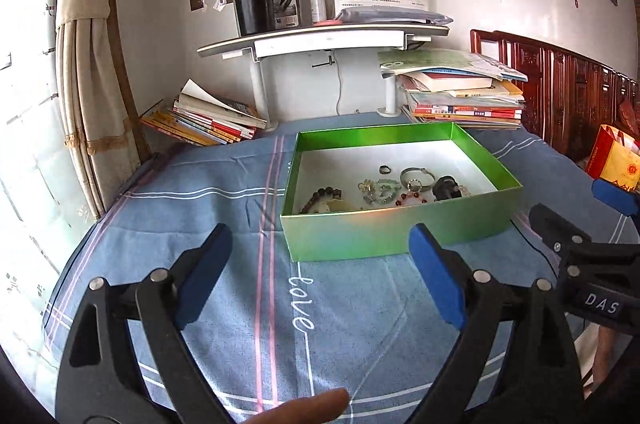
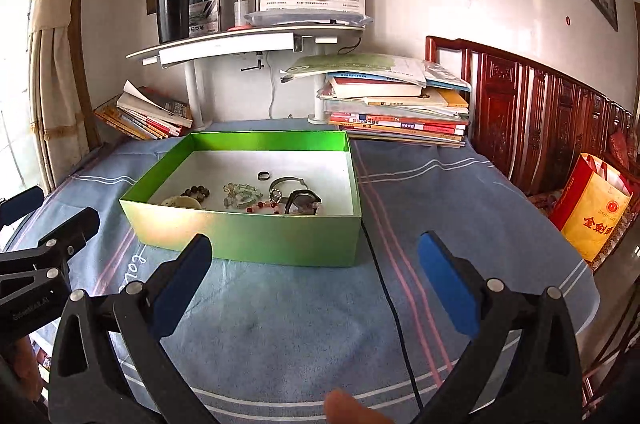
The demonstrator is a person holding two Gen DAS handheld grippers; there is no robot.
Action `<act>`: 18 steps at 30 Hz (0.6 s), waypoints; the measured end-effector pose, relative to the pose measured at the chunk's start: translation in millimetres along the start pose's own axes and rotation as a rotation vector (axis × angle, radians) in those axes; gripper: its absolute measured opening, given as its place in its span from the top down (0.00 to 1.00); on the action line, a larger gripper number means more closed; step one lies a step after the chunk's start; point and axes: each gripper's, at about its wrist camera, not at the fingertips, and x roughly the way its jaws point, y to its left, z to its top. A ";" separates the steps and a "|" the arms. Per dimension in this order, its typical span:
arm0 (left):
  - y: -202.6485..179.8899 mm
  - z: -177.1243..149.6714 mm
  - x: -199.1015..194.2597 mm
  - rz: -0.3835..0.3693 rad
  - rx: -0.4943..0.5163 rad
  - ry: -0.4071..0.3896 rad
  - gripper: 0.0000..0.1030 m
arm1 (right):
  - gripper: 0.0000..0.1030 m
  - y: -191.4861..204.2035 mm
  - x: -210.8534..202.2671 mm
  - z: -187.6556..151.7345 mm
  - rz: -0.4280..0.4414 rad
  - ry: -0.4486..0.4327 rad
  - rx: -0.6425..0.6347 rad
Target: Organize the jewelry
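While my left gripper [image 1: 320,252] hangs wide and empty over the soft blue cloth on the worktop [image 1: 200,208], the glossy green cardboard box [image 1: 400,228] sits just ahead, beaded bracelets [image 1: 380,192] and a metal ring [image 1: 385,169] on its white floor. From the right wrist, my right gripper [image 2: 316,256] also gapes empty; a thin black cable [image 2: 394,308] crosses the cloth beside the box.
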 end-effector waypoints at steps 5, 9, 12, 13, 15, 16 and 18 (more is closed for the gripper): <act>-0.6 -0.3 -8.9 0.018 -0.005 -0.027 0.06 | 0.03 5.0 -9.4 -2.3 -0.001 -0.021 -0.012; -2.2 0.1 -11.8 0.013 -0.007 -0.029 0.05 | 0.03 3.9 -11.2 -1.9 -0.008 -0.027 -0.004; -3.1 -0.2 -11.2 0.015 0.001 -0.027 0.05 | 0.03 3.3 -11.6 -2.0 -0.012 -0.028 0.001; -3.3 -0.3 -11.2 0.015 0.002 -0.027 0.05 | 0.03 3.4 -11.6 -2.2 -0.013 -0.029 0.001; -3.5 -0.5 -11.2 0.016 0.001 -0.027 0.04 | 0.03 2.9 -11.6 -2.1 -0.012 -0.029 0.000; -4.0 -0.6 -11.2 0.017 0.001 -0.027 0.04 | 0.03 2.6 -11.6 -2.1 -0.011 -0.028 0.001; -4.2 -1.0 -10.9 0.018 0.002 -0.027 0.04 | 0.03 2.8 -11.8 -2.2 -0.009 -0.029 0.002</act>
